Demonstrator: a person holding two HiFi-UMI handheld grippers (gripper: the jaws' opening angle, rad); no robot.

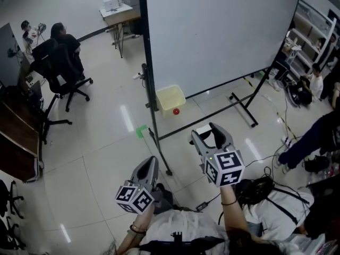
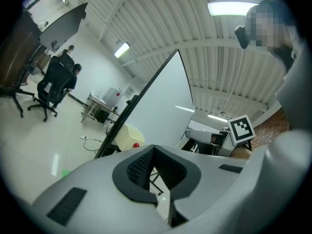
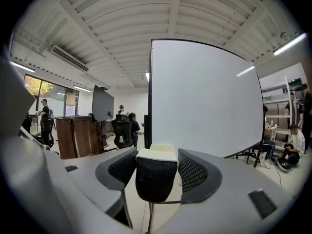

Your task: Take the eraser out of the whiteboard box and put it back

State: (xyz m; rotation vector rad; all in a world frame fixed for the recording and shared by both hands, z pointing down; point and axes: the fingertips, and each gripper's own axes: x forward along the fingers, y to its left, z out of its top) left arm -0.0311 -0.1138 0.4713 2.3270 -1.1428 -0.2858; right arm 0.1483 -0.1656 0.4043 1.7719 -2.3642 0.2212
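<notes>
I'm clamping the eraser [image 3: 156,177] in my right fingers [image 3: 197,172]; left fingers [image 2: 136,167] are sitting closed on nothing.

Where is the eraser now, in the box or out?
Out. The right gripper holds the eraser between its jaws, in the air short of the yellow box.

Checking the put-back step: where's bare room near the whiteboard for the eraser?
The yellow box looks bare inside, bordered by the whiteboard post and a red object. Crowded at the right: stand's feet, people.

No legible text or markings
</notes>
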